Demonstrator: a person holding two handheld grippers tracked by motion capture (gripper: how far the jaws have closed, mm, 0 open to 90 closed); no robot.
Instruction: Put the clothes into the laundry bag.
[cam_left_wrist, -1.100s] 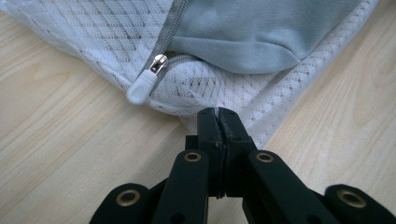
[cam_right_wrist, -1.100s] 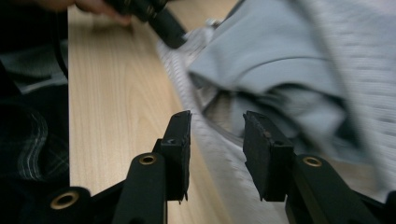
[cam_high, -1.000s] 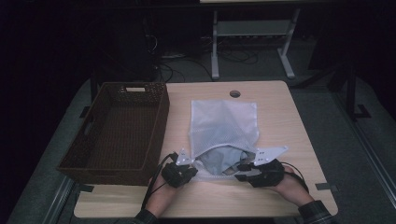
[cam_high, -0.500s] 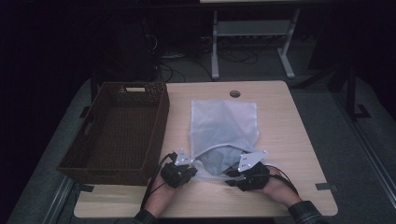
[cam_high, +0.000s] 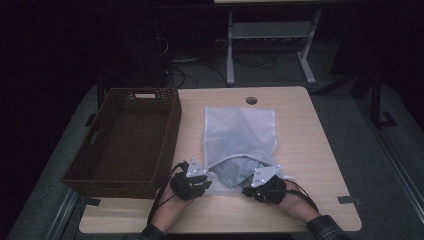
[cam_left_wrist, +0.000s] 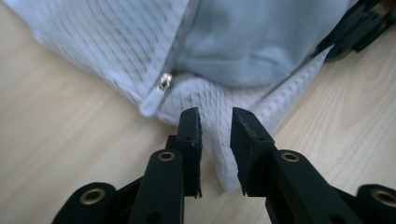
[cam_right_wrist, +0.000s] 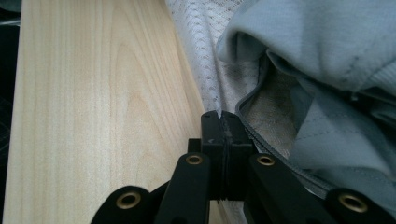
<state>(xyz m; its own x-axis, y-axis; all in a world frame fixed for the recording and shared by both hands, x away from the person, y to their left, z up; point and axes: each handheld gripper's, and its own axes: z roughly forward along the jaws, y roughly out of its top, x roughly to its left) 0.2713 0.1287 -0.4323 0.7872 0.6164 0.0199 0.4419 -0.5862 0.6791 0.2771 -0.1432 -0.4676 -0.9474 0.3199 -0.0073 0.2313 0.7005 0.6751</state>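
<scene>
A white mesh bag (cam_high: 240, 135) is laid flat at the centre of the table (cam_high: 310, 150) in the high view, its open, zippered end toward the lower edge of the frame, with a grey garment (cam_high: 235, 172) partly inside the opening. A brown basket (cam_high: 125, 140) is seen left of the bag, on the table's left edge. The left gripper (cam_high: 202, 181) is held at the bag's lower left corner and the right gripper (cam_high: 248, 189) at its lower right corner. In the left gripper view the jaws have just been opening: a gap is seen between them, and a fold of the bag's mesh (cam_left_wrist: 219, 154) lies in that gap, not pinched. The zipper pull (cam_left_wrist: 163, 83) is seen above and left of the jaws. In the right gripper view the jaws have just been closing and are pressed together on the bag's zippered edge (cam_right_wrist: 243, 114), with the garment (cam_right_wrist: 327, 56) bunched at the upper right and bare table at the left.
</scene>
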